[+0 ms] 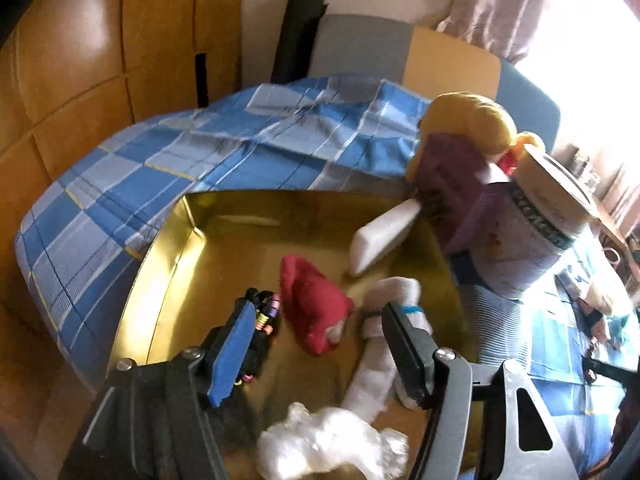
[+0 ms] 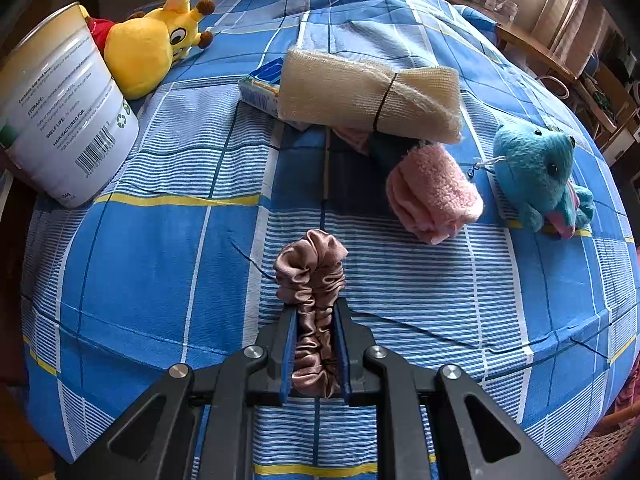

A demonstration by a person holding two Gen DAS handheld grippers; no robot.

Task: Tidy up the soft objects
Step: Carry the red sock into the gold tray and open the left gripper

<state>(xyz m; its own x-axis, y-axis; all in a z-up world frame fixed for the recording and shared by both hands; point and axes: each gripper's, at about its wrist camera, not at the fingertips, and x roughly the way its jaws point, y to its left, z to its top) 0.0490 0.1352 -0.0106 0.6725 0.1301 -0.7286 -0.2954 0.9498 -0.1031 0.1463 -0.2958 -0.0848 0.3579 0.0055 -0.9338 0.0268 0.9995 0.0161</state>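
My right gripper (image 2: 316,312) is shut on a brown satin scrunchie (image 2: 312,280), held just above the blue checked bedspread (image 2: 160,260). Beyond it lie a rolled pink cloth (image 2: 434,194), a beige cloth roll (image 2: 360,94), a blue plush toy (image 2: 536,176) and a yellow plush toy (image 2: 152,48). My left gripper (image 1: 320,320) is open over a gold tin tray (image 1: 176,248). The tray holds a red cloth (image 1: 316,308), a white rolled cloth (image 1: 384,344), a white foam block (image 1: 380,236), black hair ties (image 1: 260,336) and crumpled plastic (image 1: 332,444).
A large tin can (image 2: 60,112) stands on the bed at the left; it also shows in the left wrist view (image 1: 536,232) beside the tray. A small blue box (image 2: 260,88) lies under the beige roll. A wooden wardrobe (image 1: 100,60) is behind the bed.
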